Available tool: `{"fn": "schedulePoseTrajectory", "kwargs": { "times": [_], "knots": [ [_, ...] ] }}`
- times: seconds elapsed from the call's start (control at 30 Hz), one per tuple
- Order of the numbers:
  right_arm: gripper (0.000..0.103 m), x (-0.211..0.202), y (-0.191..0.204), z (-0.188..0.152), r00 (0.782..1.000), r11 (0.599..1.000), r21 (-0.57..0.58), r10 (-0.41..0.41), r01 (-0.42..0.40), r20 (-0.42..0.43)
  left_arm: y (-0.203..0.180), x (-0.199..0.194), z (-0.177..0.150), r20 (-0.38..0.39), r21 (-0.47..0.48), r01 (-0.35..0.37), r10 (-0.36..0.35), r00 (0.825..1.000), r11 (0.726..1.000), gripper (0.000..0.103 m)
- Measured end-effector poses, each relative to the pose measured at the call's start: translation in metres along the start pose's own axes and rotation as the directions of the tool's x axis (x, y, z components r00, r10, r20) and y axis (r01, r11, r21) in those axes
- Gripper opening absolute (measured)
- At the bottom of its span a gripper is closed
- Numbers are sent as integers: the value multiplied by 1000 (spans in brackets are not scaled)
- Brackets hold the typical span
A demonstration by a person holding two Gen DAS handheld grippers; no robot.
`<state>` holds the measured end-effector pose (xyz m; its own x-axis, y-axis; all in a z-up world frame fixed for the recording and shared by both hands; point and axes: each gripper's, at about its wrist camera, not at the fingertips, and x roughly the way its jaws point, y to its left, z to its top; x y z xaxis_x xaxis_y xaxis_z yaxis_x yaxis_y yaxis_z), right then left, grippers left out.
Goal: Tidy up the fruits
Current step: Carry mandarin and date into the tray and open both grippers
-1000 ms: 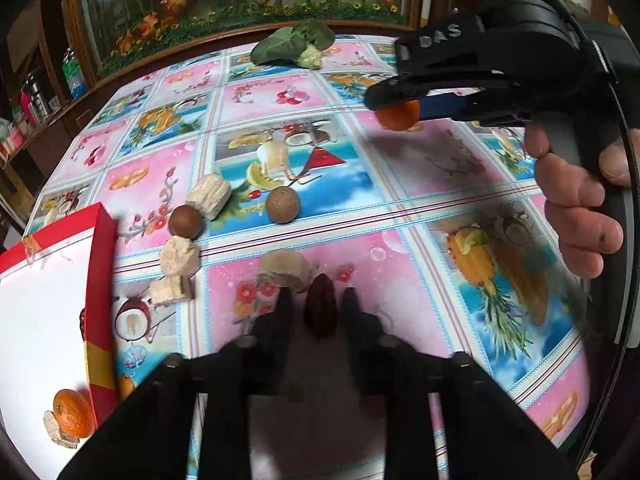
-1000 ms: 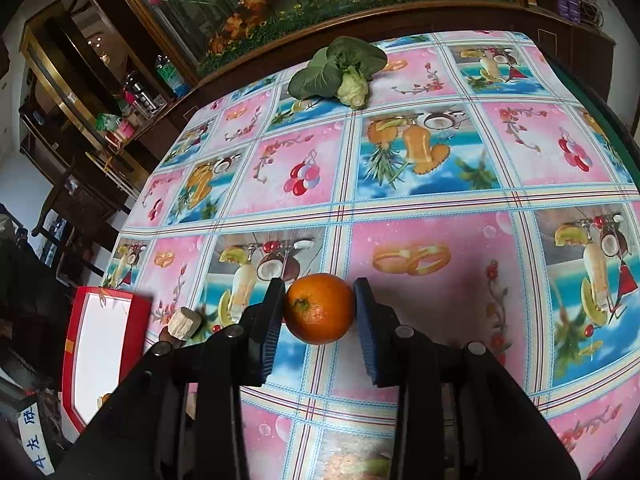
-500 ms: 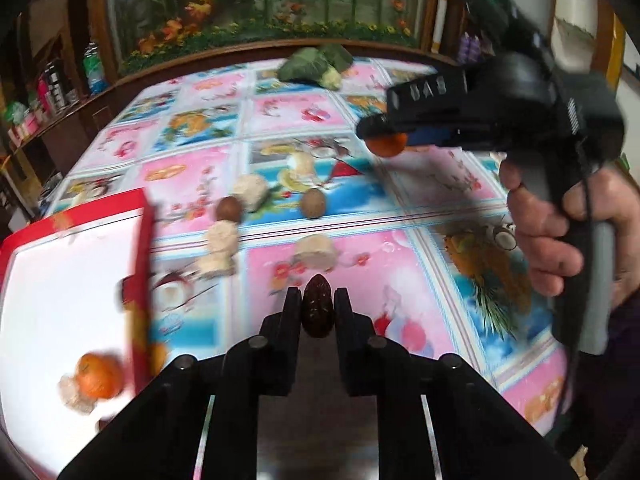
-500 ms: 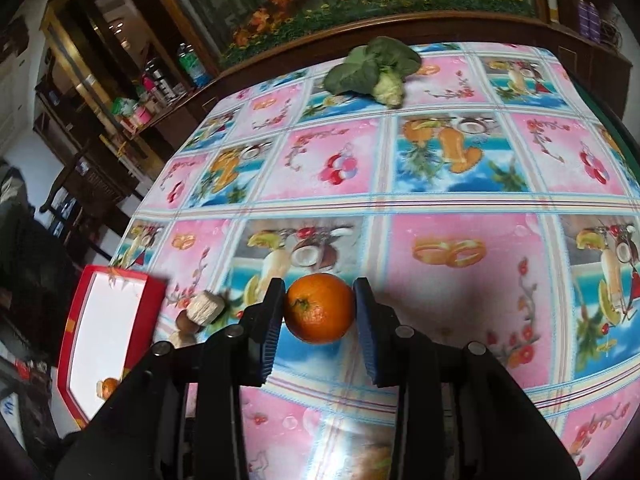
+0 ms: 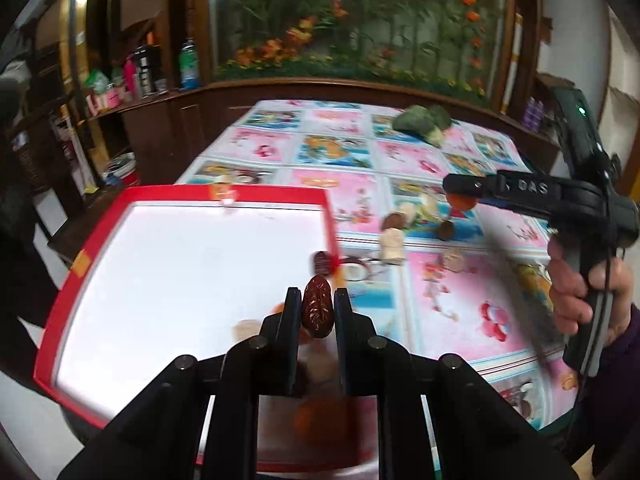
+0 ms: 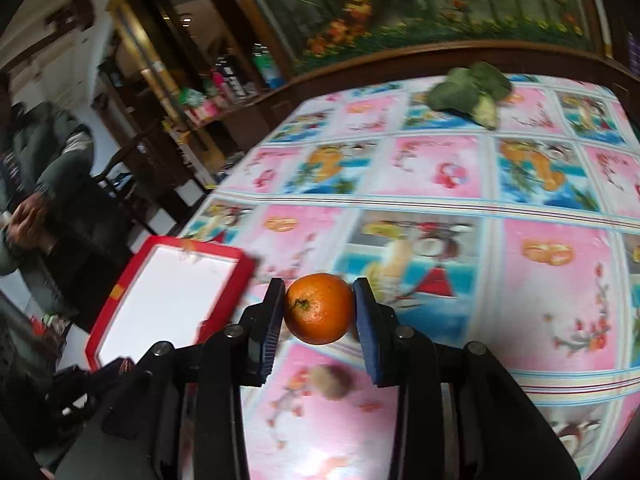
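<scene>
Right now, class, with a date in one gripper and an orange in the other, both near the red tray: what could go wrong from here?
1. The date is pinched only at its sides by the left gripper; wrinkled and narrow, it may twist or slip out.
2. The orange is round and held across its middle by the right gripper, so it may roll off the tray once released.
3. Both grippers head for the same tray and could collide.

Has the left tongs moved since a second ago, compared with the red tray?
Yes. The left tongs, shut on a dried date, have swung from over the tablecloth to above the red tray.
</scene>
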<state>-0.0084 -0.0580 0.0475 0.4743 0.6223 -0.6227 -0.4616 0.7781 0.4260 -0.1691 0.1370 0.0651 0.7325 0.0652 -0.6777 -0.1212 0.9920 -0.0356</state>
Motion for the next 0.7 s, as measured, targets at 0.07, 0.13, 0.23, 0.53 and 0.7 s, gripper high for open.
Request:
{"fn": "schedulePoseTrajectory", "kwargs": {
  "times": [0.07, 0.13, 0.23, 0.53, 0.7],
  "knots": [
    [37, 4, 12, -2, 1000, 1000, -12, 22, -22, 3, 14, -1, -2, 6, -23, -14, 14, 1000, 1000, 15],
    [37, 9, 28, -4, 1000, 999, -40, 22, -21, 9, 25, -2, -4, 8, -42, -29, 29, 1000, 999, 15],
    [37, 26, 56, -8, 998, 998, -41, 54, -55, -8, 44, -1, -6, 10, -79, -53, 54, 999, 995, 15],
    [37, 93, 160, -27, 967, 973, -76, 205, -218, -153, 93, 5, -16, -11, -150, -146, 146, 989, 978, 15],
    [37, 114, 187, -47, 962, 965, -193, 131, -179, -238, 105, 16, -21, -43, -156, -195, 191, 981, 968, 15]
  ]
}}
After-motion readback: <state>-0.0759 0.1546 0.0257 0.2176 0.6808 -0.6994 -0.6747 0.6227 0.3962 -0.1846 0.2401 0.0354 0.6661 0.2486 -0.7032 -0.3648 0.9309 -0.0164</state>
